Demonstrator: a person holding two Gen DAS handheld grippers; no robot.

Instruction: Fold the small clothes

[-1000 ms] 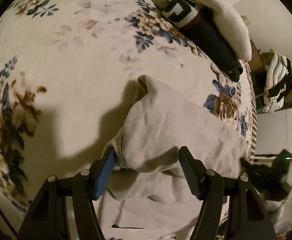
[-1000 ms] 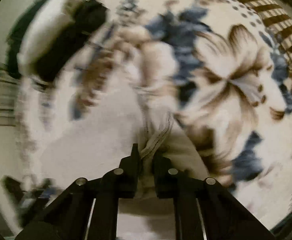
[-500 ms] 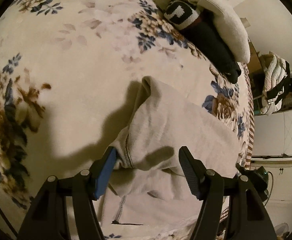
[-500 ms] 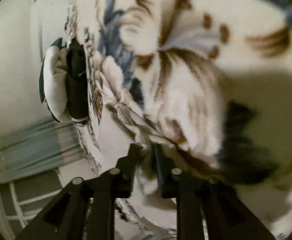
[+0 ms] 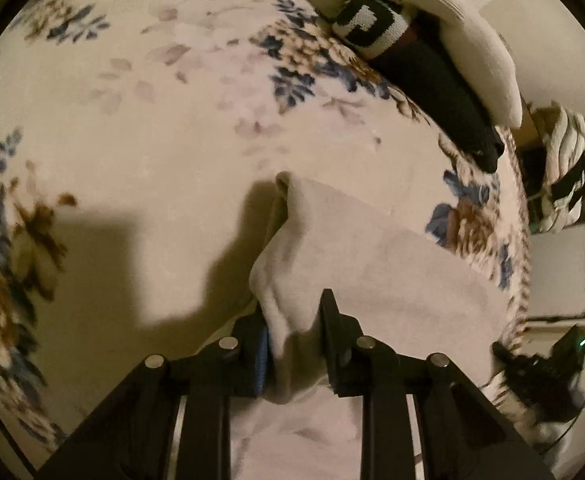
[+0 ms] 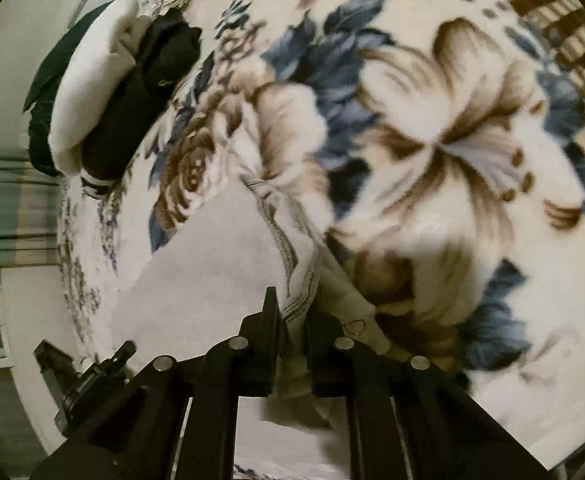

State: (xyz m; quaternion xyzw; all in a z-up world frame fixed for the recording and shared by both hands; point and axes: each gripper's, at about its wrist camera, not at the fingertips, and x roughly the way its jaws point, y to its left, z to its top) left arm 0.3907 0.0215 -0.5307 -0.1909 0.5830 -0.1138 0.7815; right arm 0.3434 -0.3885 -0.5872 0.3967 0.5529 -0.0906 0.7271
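Observation:
A small cream-white garment (image 5: 372, 272) lies on the floral blanket (image 5: 140, 152). My left gripper (image 5: 292, 320) is shut on a bunched fold of its left edge, the cloth pinched between the blue pad and the black finger. In the right wrist view the same garment (image 6: 212, 264) spreads to the left, and my right gripper (image 6: 292, 320) is shut on its stitched hem, which stands up between the fingers. The part of the garment under both grippers is hidden.
A pile of folded clothes, white (image 5: 472, 52), black (image 5: 440, 92) and a black-and-white knit (image 5: 368, 20), sits at the blanket's far edge; it also shows in the right wrist view (image 6: 104, 92). The blanket's striped border (image 6: 552, 8) marks its edge. Laundry (image 5: 564, 168) lies beyond the bed.
My left gripper has closed from wide open onto the garment's fold. My right gripper stayed shut on the hem and swung about, its view tilting and returning.

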